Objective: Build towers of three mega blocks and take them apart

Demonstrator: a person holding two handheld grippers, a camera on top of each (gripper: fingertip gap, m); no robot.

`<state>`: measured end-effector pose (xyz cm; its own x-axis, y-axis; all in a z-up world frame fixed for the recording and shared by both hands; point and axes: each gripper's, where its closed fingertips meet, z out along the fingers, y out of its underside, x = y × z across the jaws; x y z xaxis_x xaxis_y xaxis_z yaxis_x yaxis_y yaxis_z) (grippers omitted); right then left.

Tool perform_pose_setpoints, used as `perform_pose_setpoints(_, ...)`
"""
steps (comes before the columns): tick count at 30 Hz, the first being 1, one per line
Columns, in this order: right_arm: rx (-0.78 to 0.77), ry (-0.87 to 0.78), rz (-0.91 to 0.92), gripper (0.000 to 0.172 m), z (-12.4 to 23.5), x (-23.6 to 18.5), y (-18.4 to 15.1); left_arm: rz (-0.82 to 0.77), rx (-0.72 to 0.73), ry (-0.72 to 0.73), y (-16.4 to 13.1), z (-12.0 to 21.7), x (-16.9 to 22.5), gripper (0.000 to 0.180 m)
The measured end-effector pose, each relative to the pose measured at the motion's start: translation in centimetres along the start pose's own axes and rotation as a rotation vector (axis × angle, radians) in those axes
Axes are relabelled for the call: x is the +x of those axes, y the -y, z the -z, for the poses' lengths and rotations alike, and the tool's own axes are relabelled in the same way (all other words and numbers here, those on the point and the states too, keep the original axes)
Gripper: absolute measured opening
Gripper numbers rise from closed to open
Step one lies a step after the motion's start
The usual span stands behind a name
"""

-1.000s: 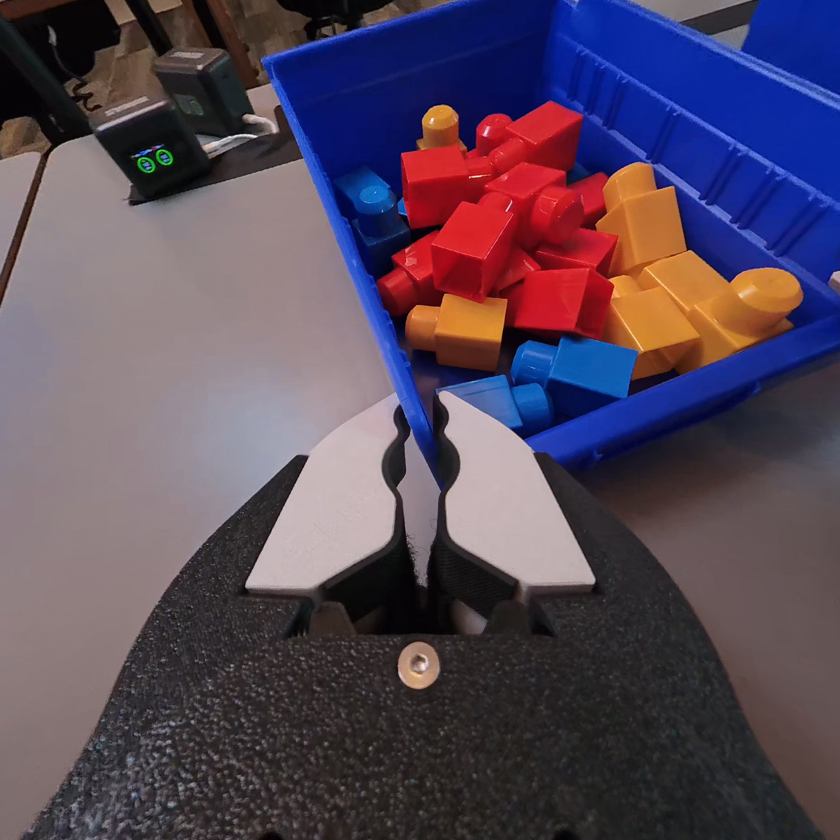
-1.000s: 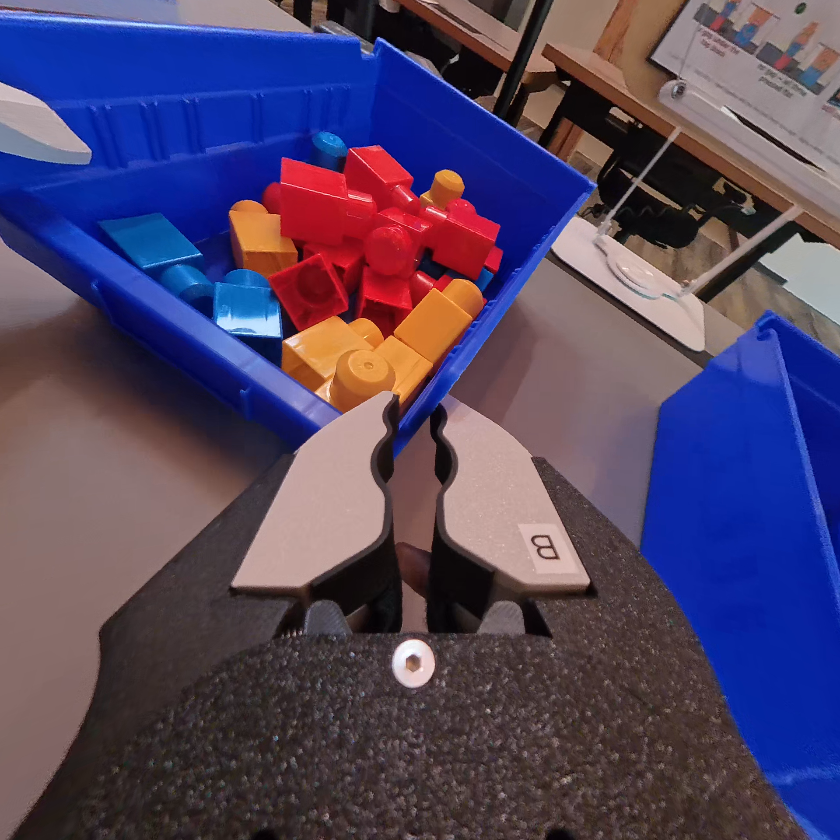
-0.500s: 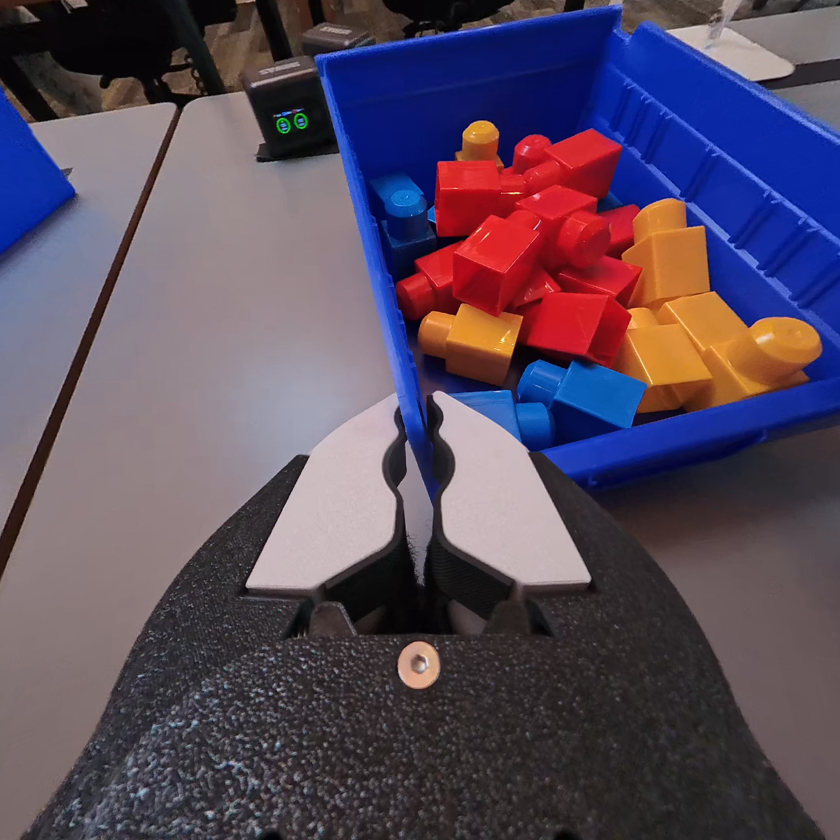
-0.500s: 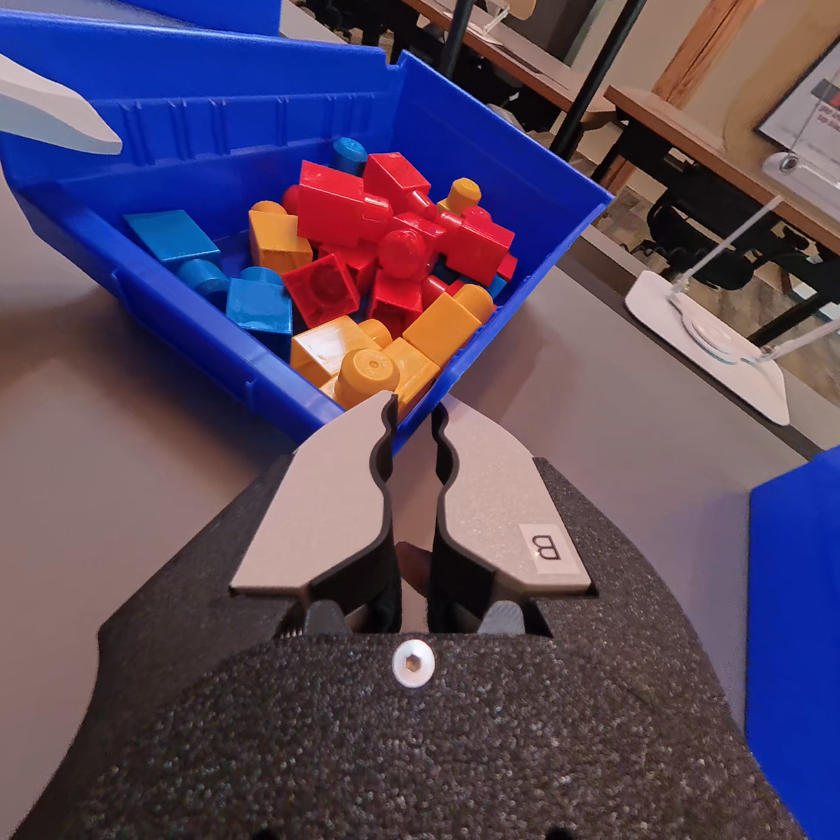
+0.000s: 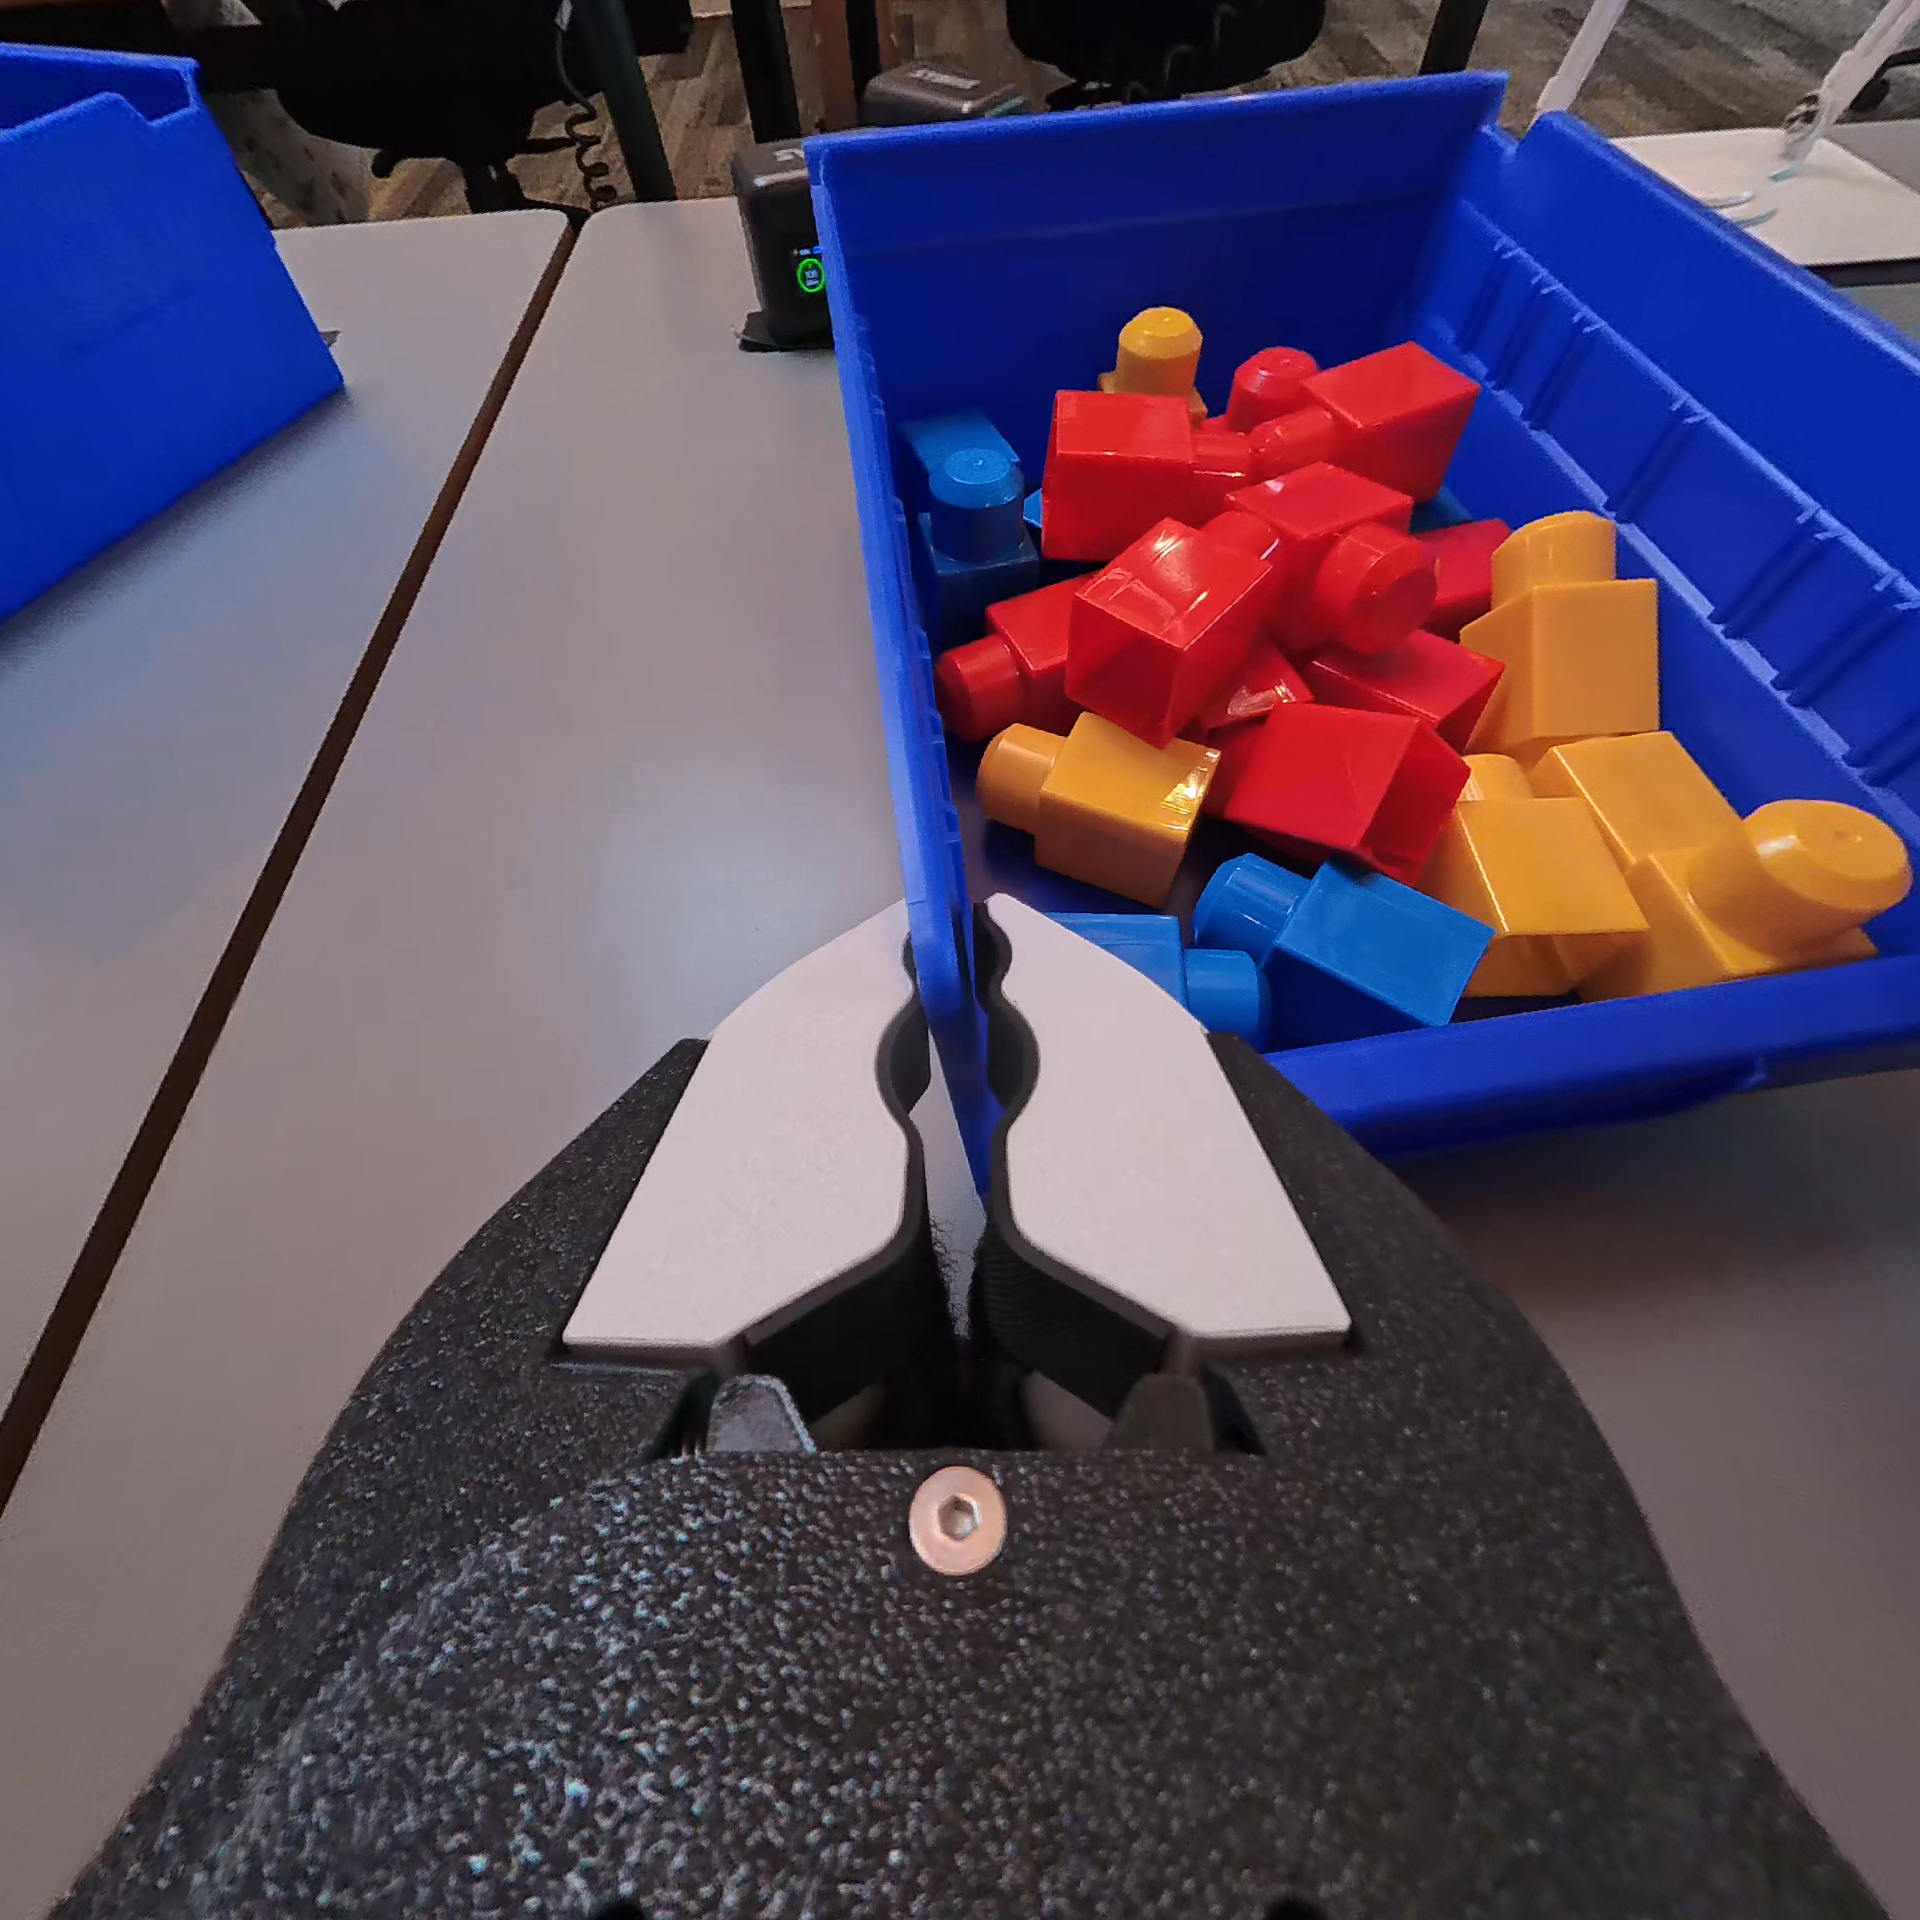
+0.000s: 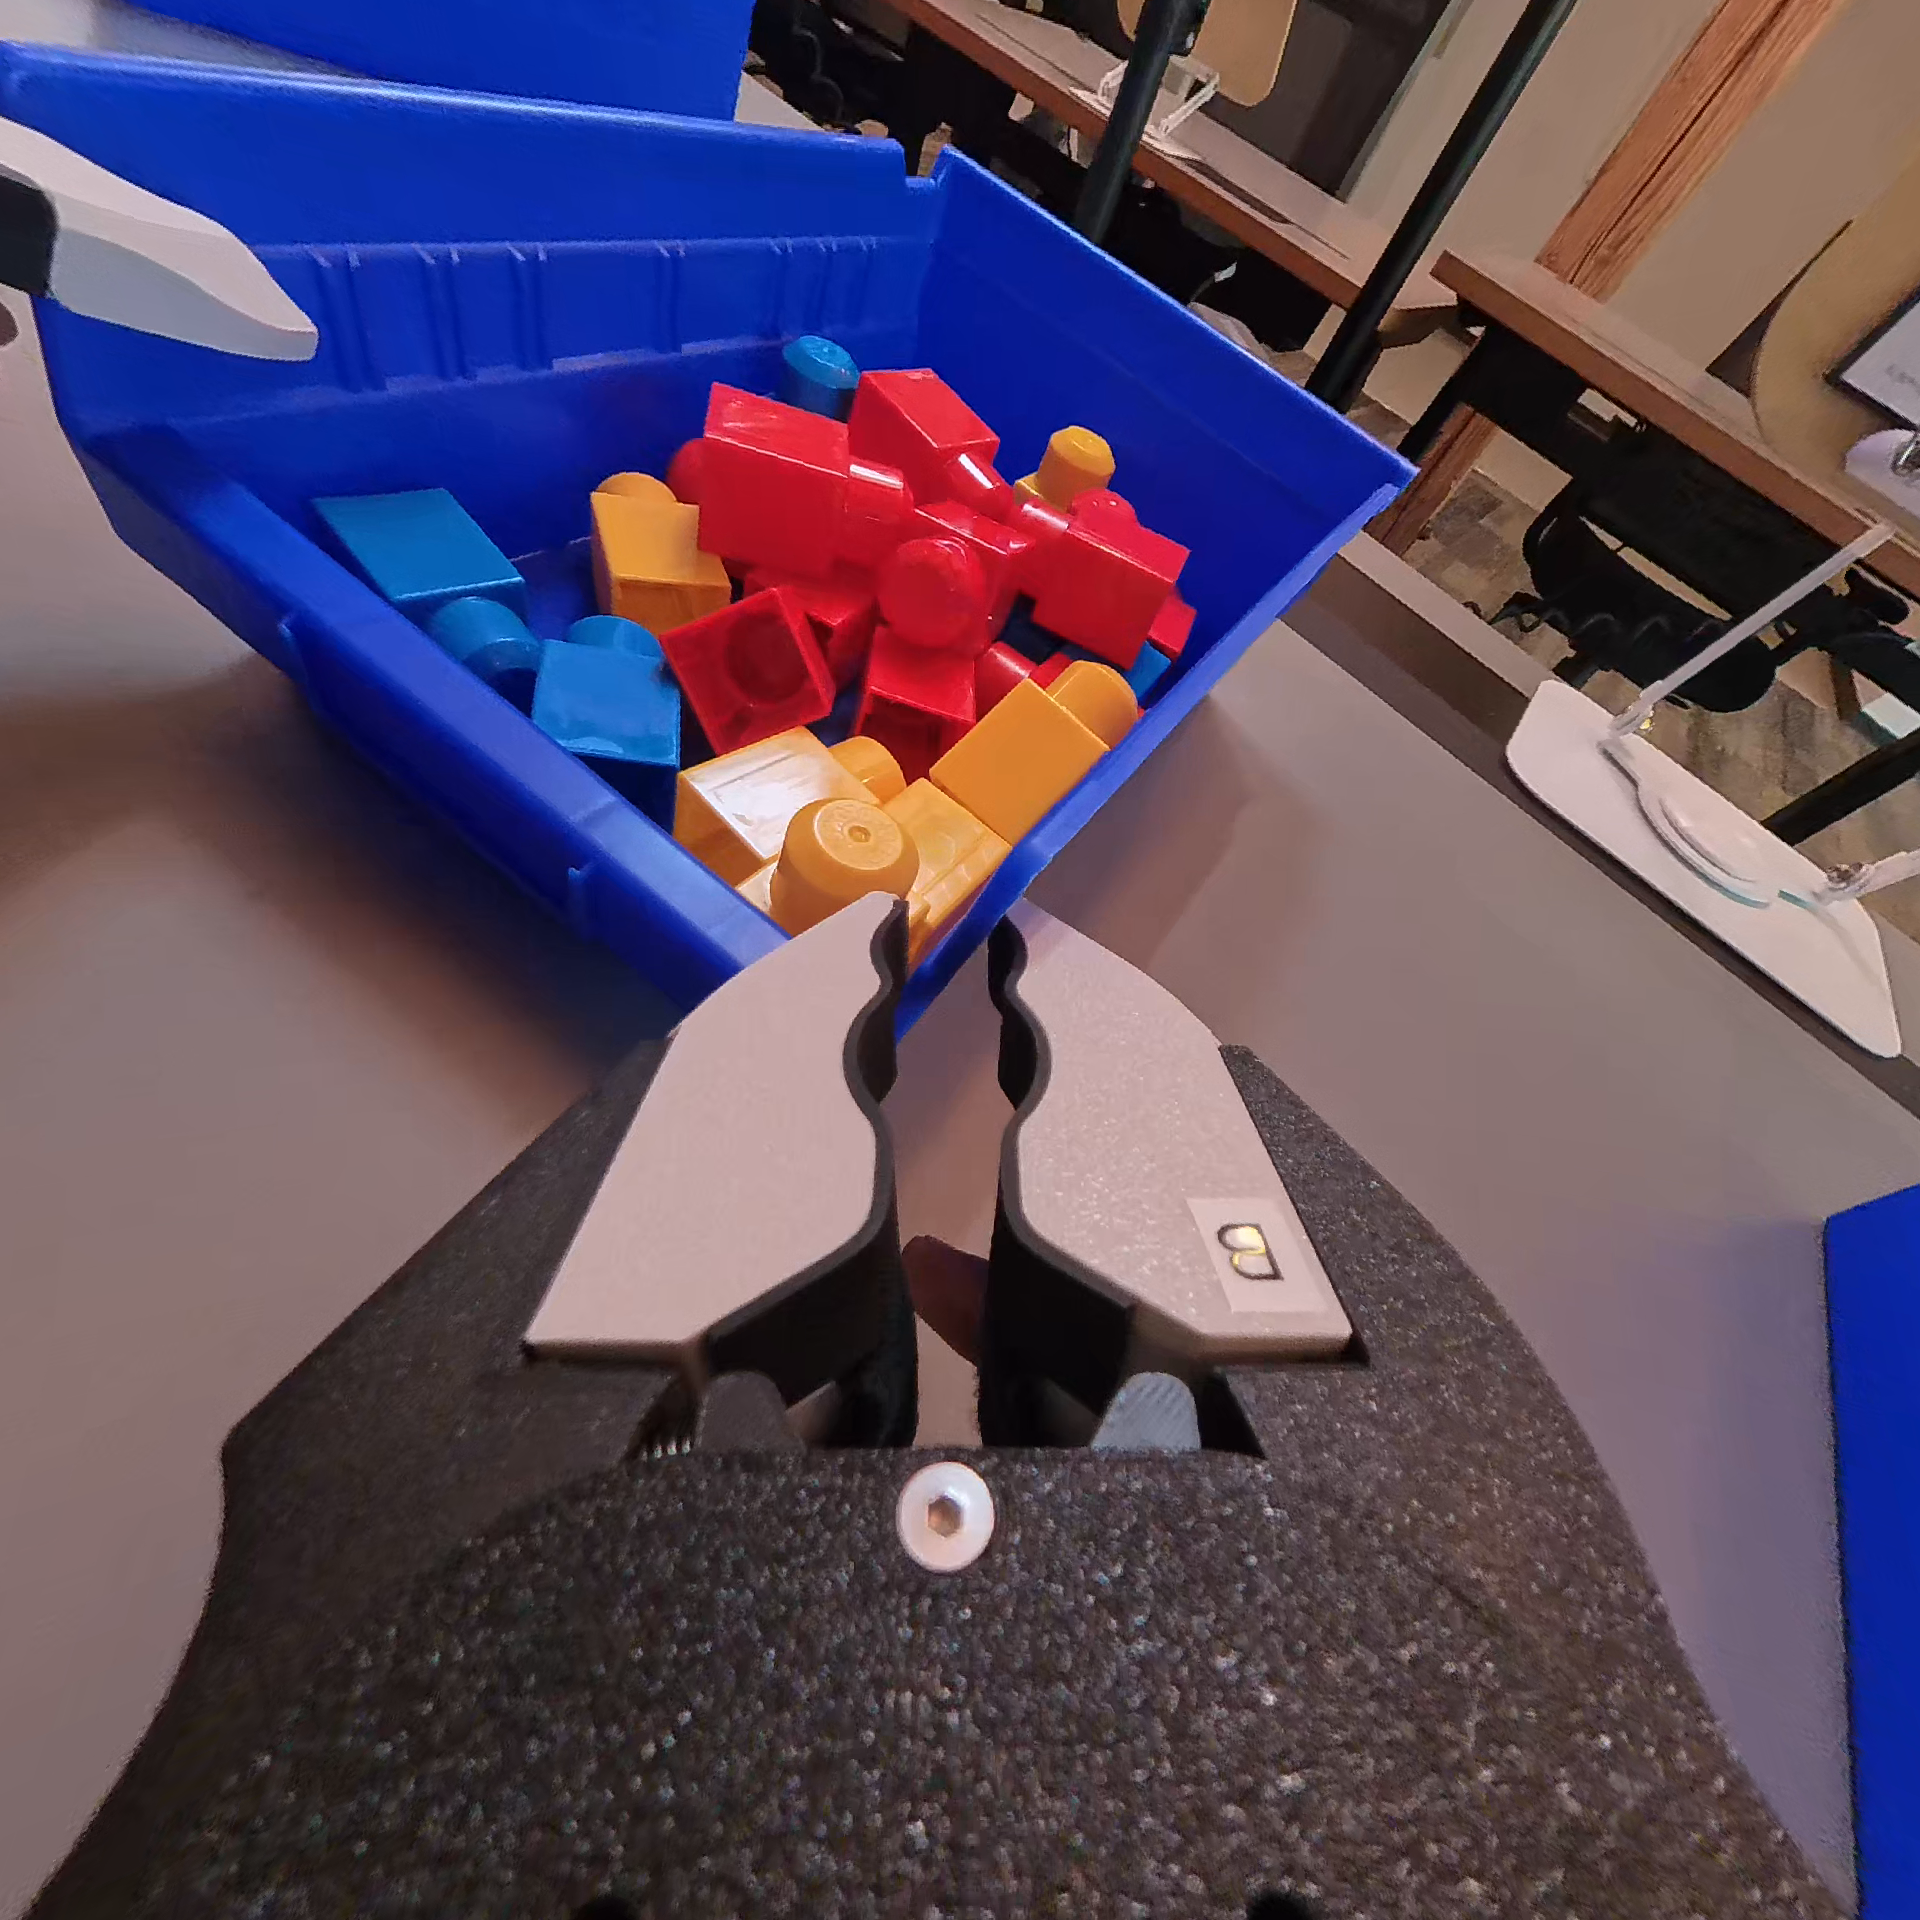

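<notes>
As you swing the blue bin [image 5: 1143, 208] round on the bench [image 5: 623, 727] | left gripper [image 5: 945, 935] fingers clamped on its side wall — right gripper [image 6: 940, 935] fingers astride the opposite corner, grip unclear | mega blocks [image 5: 1299, 644] all loose inside, no tower begun.

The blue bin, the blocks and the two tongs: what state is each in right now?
Blue bin: tilted, holding loose blocks.
Blocks: red, yellow and blue, jumbled, none stacked in a tower.
Left tongs: closed on the bin's side wall.
Right tongs: astride the bin's corner wall; whether they press it, I cannot tell.
Second blue bin: standing apart on the table.
</notes>
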<state>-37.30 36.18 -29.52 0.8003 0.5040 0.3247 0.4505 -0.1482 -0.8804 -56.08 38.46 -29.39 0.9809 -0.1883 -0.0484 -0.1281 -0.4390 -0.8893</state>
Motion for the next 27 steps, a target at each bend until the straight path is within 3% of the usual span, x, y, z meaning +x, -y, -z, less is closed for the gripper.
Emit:
perform_pose_setpoints(1, 0.001, 0.001, -0.002, 0.015, 0.0, 0.0, 0.0, 0.001, 0.000, 0.003, 0.0, 0.0, -0.1, 0.005)
perform_pose_setpoints(5, 0.008, 0.014, -0.005, 0.015, -0.1, 0.0, 0.0, 0.006, -0.005, -0.011, 0.0, 0.1, 0.1, 0.012)
perform_pose_setpoints(7, 0.008, 0.035, -0.024, 0.017, 0.1, -0.1, 0.0, 0.035, -0.005, -0.032, 0.5, 0.3, 0.5, 0.040)
perform_pose_setpoints(10, 0.042, 0.033, -0.061, 0.044, 1.1, 0.8, 0.6, 0.049, -0.012, -0.003, 1.8, 1.6, 0.1, 0.066)
perform_pose_setpoints(13, 0.101, 0.055, -0.115, 0.058, 3.1, 2.7, 1.7, 0.062, 0.085, 0.036, 4.5, 3.6, 0.0, 0.091)
perform_pose_setpoints(16, 0.197, 0.109, -0.211, 0.064, 6.6, 5.7, 3.2, 0.075, 0.270, 0.012, 8.4, 5.7, 2.0, 0.095)
perform_pose_setpoints(19, 0.274, 0.055, -0.255, 0.065, 11.3, 11.3, 3.4, 0.046, 0.441, -0.099, 12.0, 7.7, 7.2, 0.091)
perform_pose_setpoints(22, 0.298, -0.118, -0.264, 0.066, 16.6, 19.7, 1.6, -0.014, 0.531, -0.242, 13.7, 8.8, 14.5, 0.084)
perform_pose_setpoints(25, 0.237, -0.390, -0.276, 0.069, 22.5, 29.1, -3.0, -0.068, 0.510, -0.422, 12.9, 8.4, 23.3, 0.082)
perform_pose_setpoints(27, 0.198, -0.477, -0.348, 0.075, 25.4, 33.1, -6.4, -0.105, 0.448, -0.520, 11.3, 7.3, 28.9, 0.084)
